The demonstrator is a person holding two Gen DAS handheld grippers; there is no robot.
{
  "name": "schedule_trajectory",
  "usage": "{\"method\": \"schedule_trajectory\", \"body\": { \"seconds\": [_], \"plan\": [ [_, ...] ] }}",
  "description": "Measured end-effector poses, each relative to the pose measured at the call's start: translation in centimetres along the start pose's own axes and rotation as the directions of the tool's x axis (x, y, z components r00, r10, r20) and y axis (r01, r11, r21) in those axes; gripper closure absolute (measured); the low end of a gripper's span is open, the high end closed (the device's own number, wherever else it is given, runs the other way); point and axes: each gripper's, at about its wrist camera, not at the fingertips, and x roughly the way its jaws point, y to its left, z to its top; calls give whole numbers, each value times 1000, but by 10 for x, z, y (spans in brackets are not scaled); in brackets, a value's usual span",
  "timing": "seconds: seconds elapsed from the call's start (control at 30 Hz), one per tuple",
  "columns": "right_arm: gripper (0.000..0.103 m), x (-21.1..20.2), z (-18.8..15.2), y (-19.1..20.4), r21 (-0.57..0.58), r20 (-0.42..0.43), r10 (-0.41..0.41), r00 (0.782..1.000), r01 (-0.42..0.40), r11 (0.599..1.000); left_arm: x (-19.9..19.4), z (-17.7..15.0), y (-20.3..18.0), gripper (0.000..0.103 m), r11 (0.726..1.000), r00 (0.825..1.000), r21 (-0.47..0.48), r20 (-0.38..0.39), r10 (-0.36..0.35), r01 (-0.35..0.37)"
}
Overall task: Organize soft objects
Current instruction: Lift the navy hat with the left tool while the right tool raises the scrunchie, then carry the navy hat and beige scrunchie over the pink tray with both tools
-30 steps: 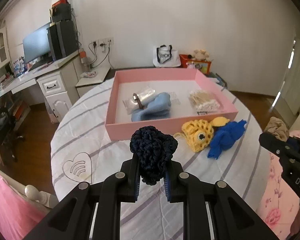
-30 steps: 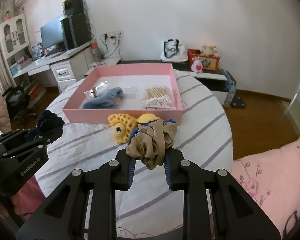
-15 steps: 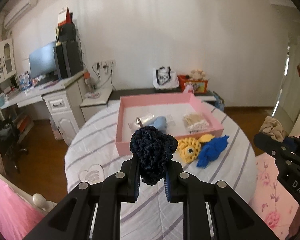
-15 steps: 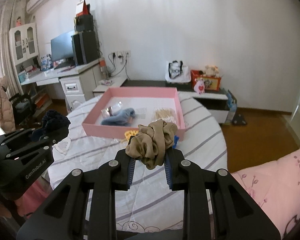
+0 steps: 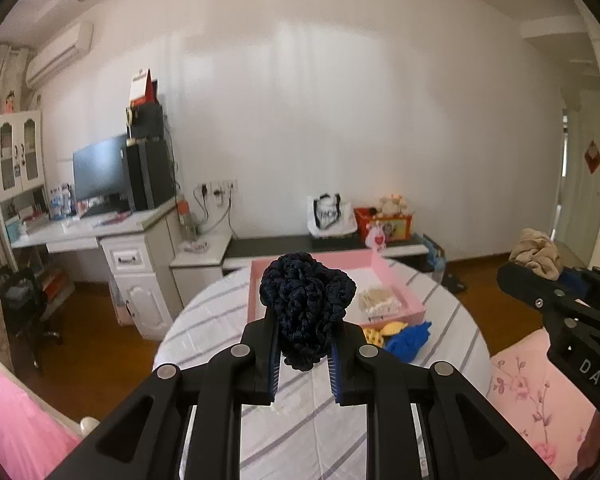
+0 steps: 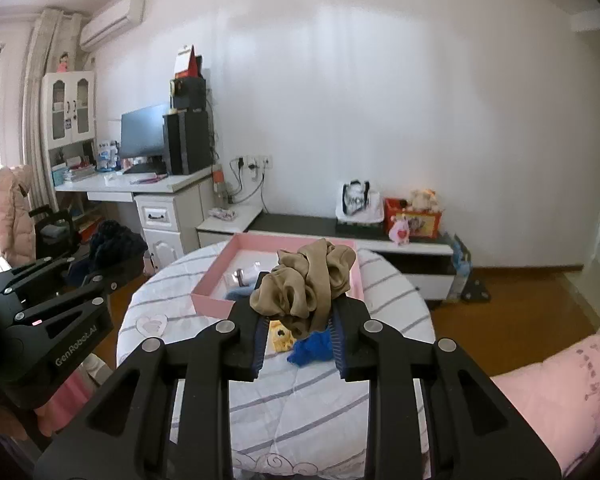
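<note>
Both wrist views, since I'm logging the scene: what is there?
table: one, white with grey stripes, centre
tray: one, pink, on table
cotton swabs: one pack, in tray
yellow crochet toy: one, on table before tray
blue soft item: one, beside it
navy scrunchie: one, in left jaws
tan scrunchie: one, in right jaws
left gripper: black, shut
right gripper: black, shut

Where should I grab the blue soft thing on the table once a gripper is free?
Both grippers are full. The blue soft item lies flat on the striped table, in front of the pink tray and beside the yellow crochet piece. Probably come from above and pinch its bunched middle, keeping to the side away from the yellow piece.
</note>
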Motion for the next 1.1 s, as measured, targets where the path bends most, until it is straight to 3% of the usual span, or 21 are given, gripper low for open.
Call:
{"method": "schedule_trajectory", "body": {
  "seconds": [0.3, 0.63, 0.8, 1.1],
  "plan": [
    [78, -27, 4, 18, -31, 78, 7, 997, -5, 1000, -43, -17, 1, 87, 1000, 998, -11, 65, 15, -15],
    [77, -27, 5, 20, -35, 82, 9, 997, -6, 999, -67, -44, 0, 87, 1000, 996, -17, 90, 19, -17],
    [77, -27, 4, 17, -38, 80, 8, 997, -5, 999, -69, -50, 3, 87, 1000, 996, -22, 83, 19, -18],
    [76, -26, 3, 18, -35, 76, 3, 997, 0, 999, -54, -31, -1, 87, 999, 998, -35, 61, 29, -27]
  ]
}}
